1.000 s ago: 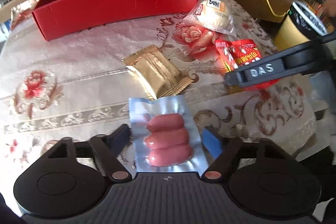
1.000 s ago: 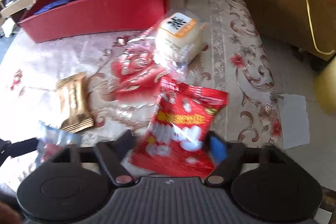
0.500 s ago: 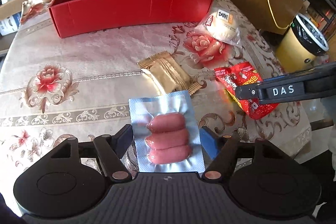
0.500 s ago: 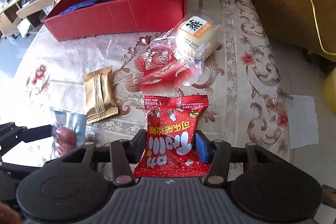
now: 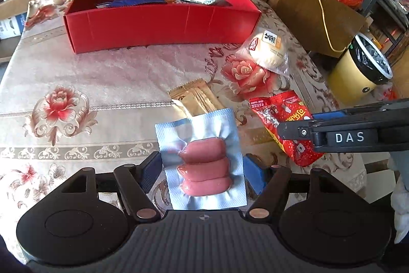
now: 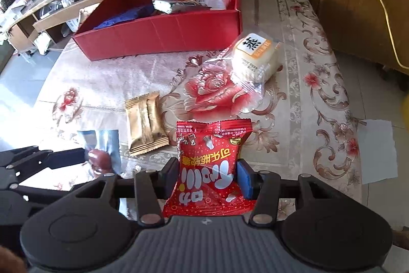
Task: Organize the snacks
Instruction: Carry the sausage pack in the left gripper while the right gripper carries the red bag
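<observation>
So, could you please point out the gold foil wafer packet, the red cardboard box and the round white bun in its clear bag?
gold foil wafer packet [image 6: 145, 126], right wrist view, middle.
red cardboard box [image 5: 163, 26], left wrist view, front wall.
round white bun [image 6: 255, 56], right wrist view, top.

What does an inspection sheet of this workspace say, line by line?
Surface: table with floral cloth.
Job's things: red box holding some packets; gold packet and bun in clear bag lie on the cloth.
Clutter: nothing seen on the table.
Grippers: left gripper holds sausage pack; right gripper has just closed on red candy bag.
Cables: yellow cable over brown cabinet.
Surroundings: lined bin, shelves.
</observation>
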{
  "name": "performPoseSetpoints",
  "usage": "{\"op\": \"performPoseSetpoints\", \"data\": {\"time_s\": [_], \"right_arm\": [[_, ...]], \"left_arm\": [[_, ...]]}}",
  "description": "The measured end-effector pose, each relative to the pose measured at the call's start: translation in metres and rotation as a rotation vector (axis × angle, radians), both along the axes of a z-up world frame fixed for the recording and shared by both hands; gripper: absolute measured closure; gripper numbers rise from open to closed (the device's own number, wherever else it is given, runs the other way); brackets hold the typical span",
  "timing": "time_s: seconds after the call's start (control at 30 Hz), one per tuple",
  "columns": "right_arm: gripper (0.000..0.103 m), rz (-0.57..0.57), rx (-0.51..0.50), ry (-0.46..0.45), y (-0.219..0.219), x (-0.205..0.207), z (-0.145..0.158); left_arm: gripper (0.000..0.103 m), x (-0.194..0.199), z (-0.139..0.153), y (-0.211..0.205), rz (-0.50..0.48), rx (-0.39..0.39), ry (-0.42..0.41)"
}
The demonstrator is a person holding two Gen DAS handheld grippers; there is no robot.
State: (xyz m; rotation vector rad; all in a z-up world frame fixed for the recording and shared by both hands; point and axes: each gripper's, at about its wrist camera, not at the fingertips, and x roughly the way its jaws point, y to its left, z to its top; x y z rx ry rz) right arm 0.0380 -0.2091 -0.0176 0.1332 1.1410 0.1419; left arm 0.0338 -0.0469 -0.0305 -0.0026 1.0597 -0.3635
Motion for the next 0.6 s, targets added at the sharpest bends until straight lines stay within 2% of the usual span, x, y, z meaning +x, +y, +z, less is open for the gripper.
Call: {"op": "performPoseSetpoints", "data": {"time_s": [0.2, 0.23, 0.27, 0.3, 0.33, 0.43, 0.53, 0.6], "right_arm": [[0.055, -0.010, 0.048, -0.037, -0.003, -0.002, 0.012], [0.055, -0.008, 0.050, -0.041, -0.002, -0.001, 0.013], [0.055, -0.006, 0.052, -0.042, -0.001, 0.000, 0.013], [0.055, -0.005, 0.053, -0.044, 0.000, 0.001, 0.013], [0.055, -0.006, 0.055, -0.046, 0.001, 0.002, 0.014], [0.055, -0.010, 0.062, -0.056, 0.001, 0.006, 0.016], [0.055, -0.024, 0.068, -0.056, -0.002, 0.009, 0.016], [0.055, -0.032, 0.073, -0.057, -0.005, 0.010, 0.017]], "left_arm": [[0.028, 0.006, 0.006, 0.001, 0.007, -0.016, -0.007], [0.033, 0.007, 0.008, 0.001, 0.008, -0.017, -0.014], [0.047, 0.009, 0.010, 0.002, 0.005, -0.024, -0.015], [0.048, 0.012, 0.012, 0.003, 0.006, -0.043, -0.007], [0.048, 0.015, 0.013, 0.004, 0.013, -0.057, -0.003], [0.048, 0.021, 0.012, 0.006, 0.031, -0.033, -0.008], [0.043, 0.022, 0.005, 0.005, 0.026, -0.055, 0.025], [0.030, 0.024, -0.001, -0.002, 0.025, -0.037, 0.034]]}}
